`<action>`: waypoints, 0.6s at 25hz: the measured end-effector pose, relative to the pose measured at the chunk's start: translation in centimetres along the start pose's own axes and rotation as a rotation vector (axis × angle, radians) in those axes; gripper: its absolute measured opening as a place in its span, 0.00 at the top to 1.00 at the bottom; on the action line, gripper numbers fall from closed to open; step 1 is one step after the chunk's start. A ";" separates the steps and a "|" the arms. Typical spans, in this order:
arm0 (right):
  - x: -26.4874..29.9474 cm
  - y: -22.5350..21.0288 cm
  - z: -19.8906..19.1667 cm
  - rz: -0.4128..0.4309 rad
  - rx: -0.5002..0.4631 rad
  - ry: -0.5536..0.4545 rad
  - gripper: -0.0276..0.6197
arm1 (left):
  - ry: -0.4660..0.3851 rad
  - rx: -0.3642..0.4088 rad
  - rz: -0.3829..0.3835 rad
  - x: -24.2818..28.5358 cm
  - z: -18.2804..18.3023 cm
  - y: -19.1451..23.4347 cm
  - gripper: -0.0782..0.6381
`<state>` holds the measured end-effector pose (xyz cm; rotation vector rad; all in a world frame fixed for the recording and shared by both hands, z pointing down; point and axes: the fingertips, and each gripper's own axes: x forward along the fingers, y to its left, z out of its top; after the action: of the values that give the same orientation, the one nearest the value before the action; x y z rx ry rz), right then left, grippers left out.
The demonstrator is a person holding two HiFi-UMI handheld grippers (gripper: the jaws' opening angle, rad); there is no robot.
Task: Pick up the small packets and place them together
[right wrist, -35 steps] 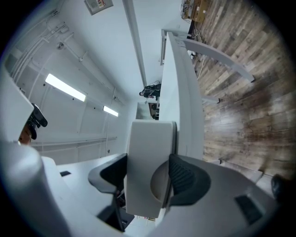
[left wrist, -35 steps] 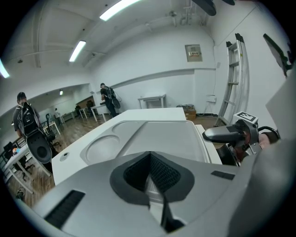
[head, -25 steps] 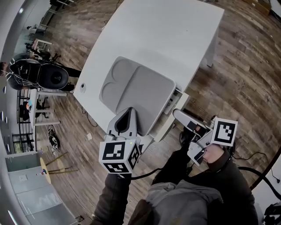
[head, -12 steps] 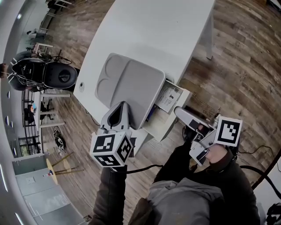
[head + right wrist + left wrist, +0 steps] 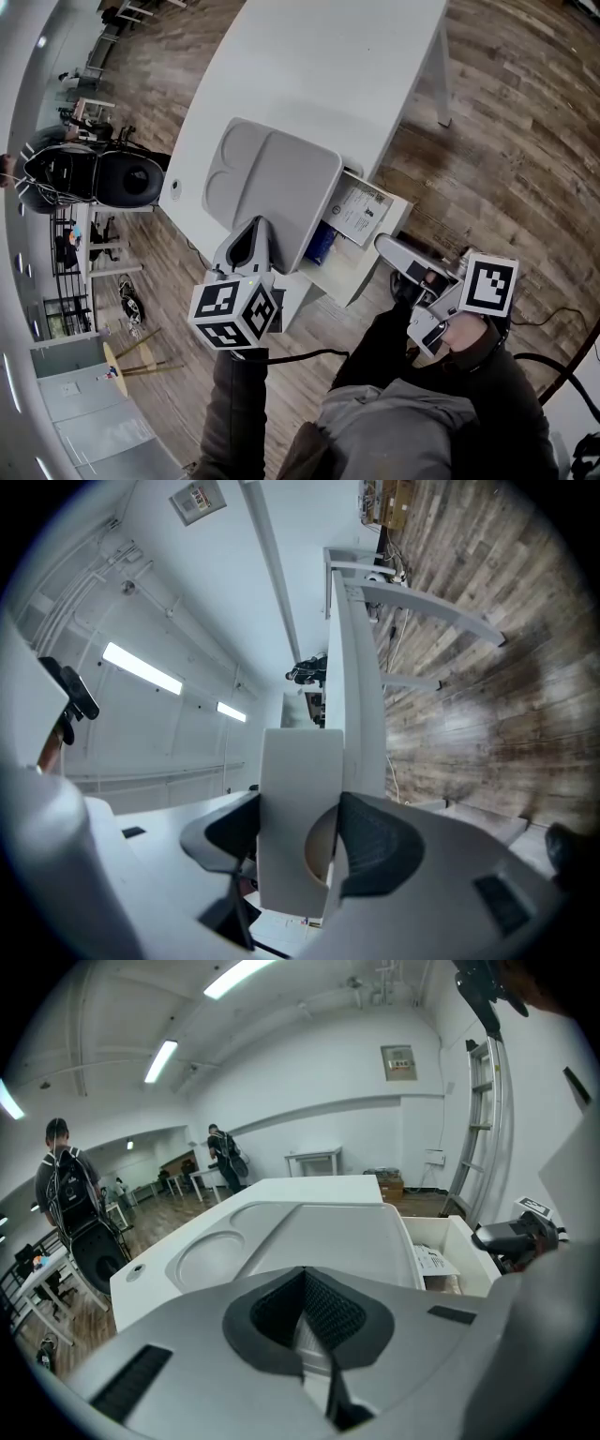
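So closest in, the right gripper [image 5: 302,834] has its claw pinched on a flat white packet [image 5: 298,771]. The packet stands upright between the two pads, and something round and beige sits right behind it, but I can't tell what. This gripper hangs over the floor, just off the near corner of an open white box [image 5: 367,270].

The left gripper [image 5: 305,1283] has its claw pressed fully together with nothing in it, and it hovers at the near edge of the gray tray [image 5: 281,178].

The box sits tight against the table's near side. Inside it there's a printed leaflet [image 5: 359,208] and something blue [image 5: 321,242].

The tray has a big flat section plus round recesses on its left side, all bare. It lies on a white table [image 5: 328,66] near a small round cap [image 5: 174,186] in the tabletop.

Underneath is a wood plank floor [image 5: 525,159]. Further out the room is a big white hall with strip lights [image 5: 161,1060], a framed sign [image 5: 400,1061] on the far wall and a ladder [image 5: 473,1138] on the right. A person with a backpack [image 5: 70,1204] stands off to the left.
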<state>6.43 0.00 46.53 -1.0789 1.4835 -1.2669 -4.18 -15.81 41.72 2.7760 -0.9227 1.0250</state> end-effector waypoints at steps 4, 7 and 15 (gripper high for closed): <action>0.3 0.2 -0.1 -0.001 -0.002 -0.006 0.53 | -0.002 0.003 0.003 0.2 0.2 0.9 0.89; 0.3 -0.1 -0.2 -0.003 0.001 -0.009 0.53 | 0.000 0.004 0.004 0.5 0.0 1.2 0.89; -1.9 0.3 -0.4 -0.002 -0.003 -0.025 0.53 | -0.007 0.009 0.012 0.0 0.2 0.5 0.89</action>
<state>6.49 1.96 46.39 -1.0948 1.4667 -1.2480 -4.33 -16.25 41.49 2.7869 -0.9386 1.0239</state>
